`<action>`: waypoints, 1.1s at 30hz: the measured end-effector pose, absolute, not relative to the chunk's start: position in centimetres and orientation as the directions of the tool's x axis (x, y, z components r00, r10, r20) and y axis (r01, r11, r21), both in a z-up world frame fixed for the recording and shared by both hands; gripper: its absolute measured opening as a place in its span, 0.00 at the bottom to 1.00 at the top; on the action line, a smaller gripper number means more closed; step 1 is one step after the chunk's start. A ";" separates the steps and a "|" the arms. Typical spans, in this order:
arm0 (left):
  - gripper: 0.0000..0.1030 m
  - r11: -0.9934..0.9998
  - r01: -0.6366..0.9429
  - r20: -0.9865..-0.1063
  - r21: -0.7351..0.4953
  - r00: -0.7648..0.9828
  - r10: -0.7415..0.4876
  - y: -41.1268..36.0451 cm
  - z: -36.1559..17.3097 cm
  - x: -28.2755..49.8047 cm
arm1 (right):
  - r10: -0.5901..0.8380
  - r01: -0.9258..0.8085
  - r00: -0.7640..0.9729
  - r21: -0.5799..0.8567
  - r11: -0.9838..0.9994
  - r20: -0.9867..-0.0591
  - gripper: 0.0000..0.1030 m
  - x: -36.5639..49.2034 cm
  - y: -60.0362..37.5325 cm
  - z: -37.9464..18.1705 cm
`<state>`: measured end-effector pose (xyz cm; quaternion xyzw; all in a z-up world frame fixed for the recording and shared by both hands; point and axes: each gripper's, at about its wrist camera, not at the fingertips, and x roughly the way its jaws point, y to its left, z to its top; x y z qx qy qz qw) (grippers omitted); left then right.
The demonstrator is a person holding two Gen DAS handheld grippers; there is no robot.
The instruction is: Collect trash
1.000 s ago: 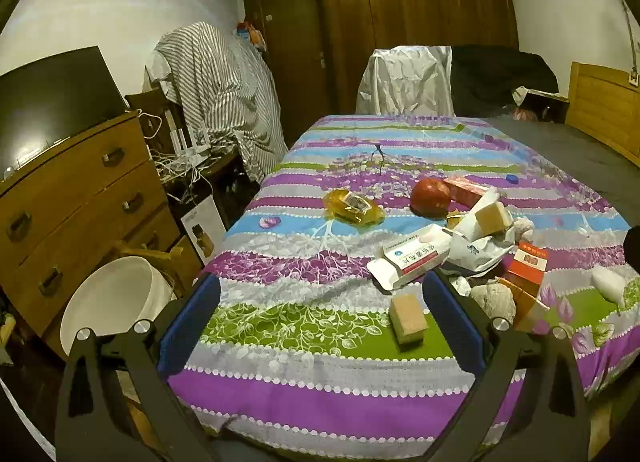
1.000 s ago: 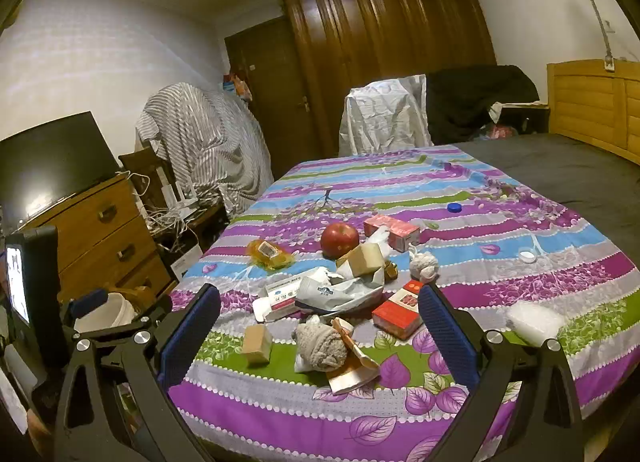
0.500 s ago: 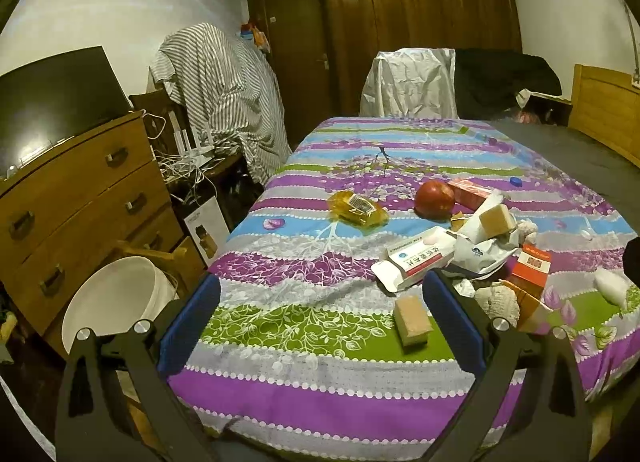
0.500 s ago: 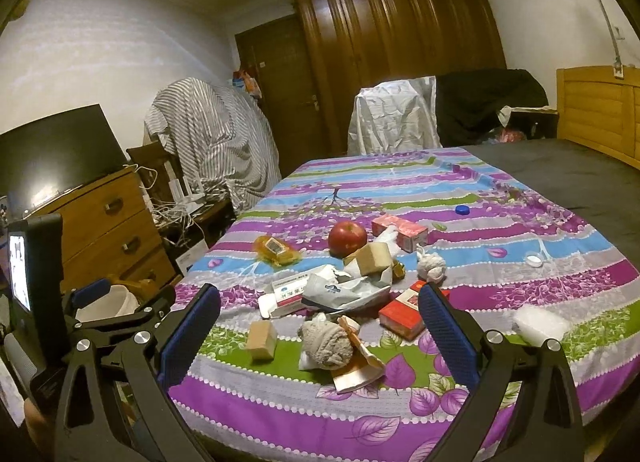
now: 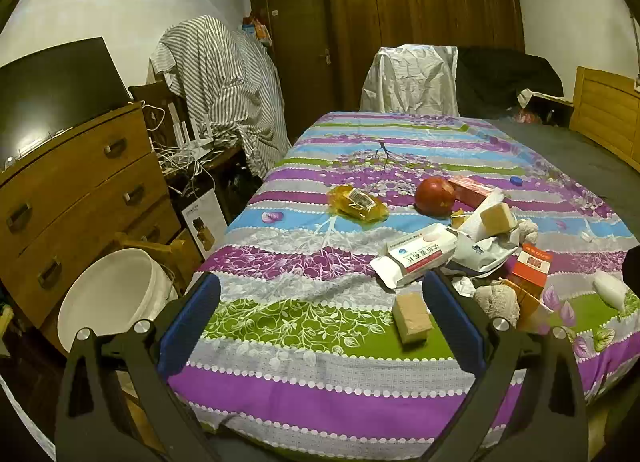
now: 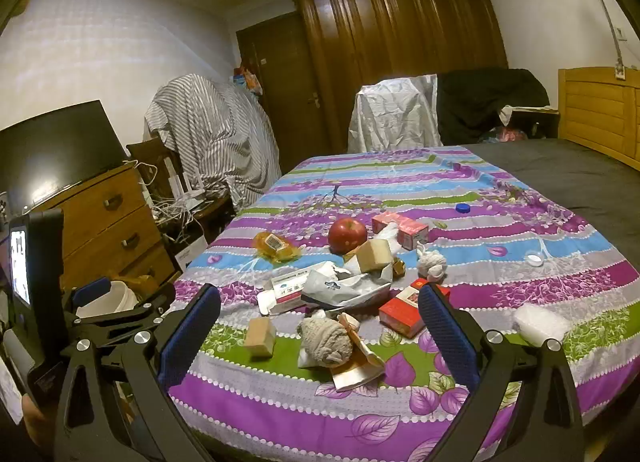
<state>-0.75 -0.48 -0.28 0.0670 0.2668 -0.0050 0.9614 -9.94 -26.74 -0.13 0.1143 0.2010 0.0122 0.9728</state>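
Note:
Trash lies in a pile on the striped bedspread [image 5: 304, 326]: a white medicine box [image 5: 416, 254], a crumpled white bag [image 6: 344, 286], a tan block [image 5: 412, 318] [image 6: 260, 336], a second tan block [image 6: 374, 256], a red box [image 6: 404, 308], a grey wad [image 6: 326, 340], a yellow wrapper [image 5: 356, 203] and a red apple [image 6: 347, 234]. My left gripper [image 5: 320, 322] is open and empty above the near bed edge. My right gripper [image 6: 320, 330] is open and empty, in front of the pile. The left gripper [image 6: 120, 298] also shows in the right wrist view.
A white bucket [image 5: 108, 298] stands on the floor left of the bed, beside a wooden dresser [image 5: 80, 197]. A pink box [image 6: 400, 227], a blue cap [image 6: 463, 207], a white lid [image 6: 535, 259] and a white foam piece [image 6: 542, 324] lie on the bed. A covered chair [image 5: 408, 79] stands behind.
Both grippers have drifted slightly, so the views shifted a little. Both stay open and empty. Nothing on the bed has moved.

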 end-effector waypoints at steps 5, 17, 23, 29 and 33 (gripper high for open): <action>0.95 0.992 0.042 -0.521 0.122 0.853 0.028 -0.5 -0.5 -0.7 | 0.075 0.015 0.918 0.222 0.975 -0.389 0.95 -9.8 -26.5 -0.2; 0.95 0.991 0.040 -0.536 0.125 0.843 0.034 -0.3 -0.9 -0.3 | 0.086 -0.001 0.916 0.212 0.977 -0.391 0.95 -9.6 -26.1 -0.3; 0.95 0.991 0.039 -0.544 0.127 0.838 0.037 -0.5 -1.1 -0.2 | 0.086 0.000 0.916 0.212 0.977 -0.392 0.95 -9.6 -26.0 -0.3; 0.95 0.991 0.037 -0.546 0.127 0.837 0.038 -0.5 -1.1 -0.2 | 0.089 -0.001 0.915 0.217 0.976 -0.394 0.95 -9.5 -26.0 -0.4; 0.95 0.991 0.036 -0.549 0.126 0.835 0.039 -0.2 -1.3 -0.1 | 0.089 -0.001 0.915 0.216 0.976 -0.395 0.95 -9.6 -26.0 -0.5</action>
